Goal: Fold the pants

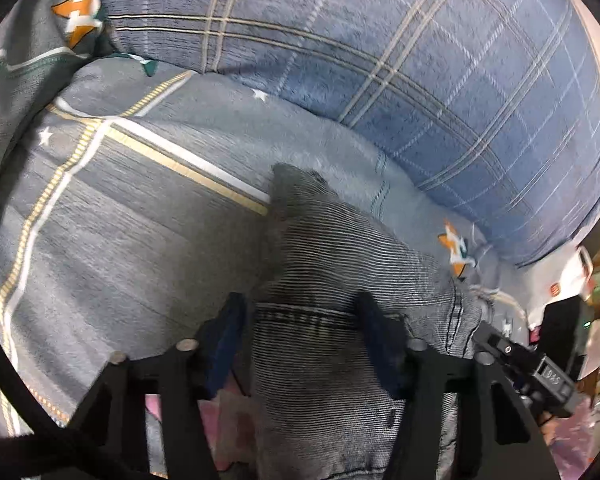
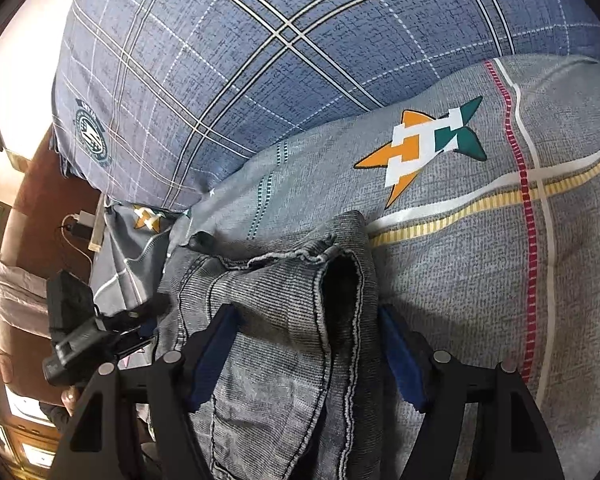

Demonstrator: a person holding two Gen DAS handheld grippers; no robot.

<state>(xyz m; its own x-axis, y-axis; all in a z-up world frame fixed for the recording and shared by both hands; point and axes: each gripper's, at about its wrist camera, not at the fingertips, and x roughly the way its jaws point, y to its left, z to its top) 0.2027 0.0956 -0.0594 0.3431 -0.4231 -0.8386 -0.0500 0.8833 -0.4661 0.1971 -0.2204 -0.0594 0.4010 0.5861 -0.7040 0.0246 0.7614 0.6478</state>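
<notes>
Grey patterned bedsheet (image 2: pixel 460 248), blue plaid pillow (image 2: pixel 260 60)

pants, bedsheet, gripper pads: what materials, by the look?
Pants: looks like grey denim, faded wash; fine ribbed weave, dark topstitched seams, frayed hem.
Bedsheet: likely printed woven cotton or a blend, matte; stripes and star motifs, soft creases.
Pads on the right gripper: blue, matte, probably rubber or foam; cannot tell which.
</notes>
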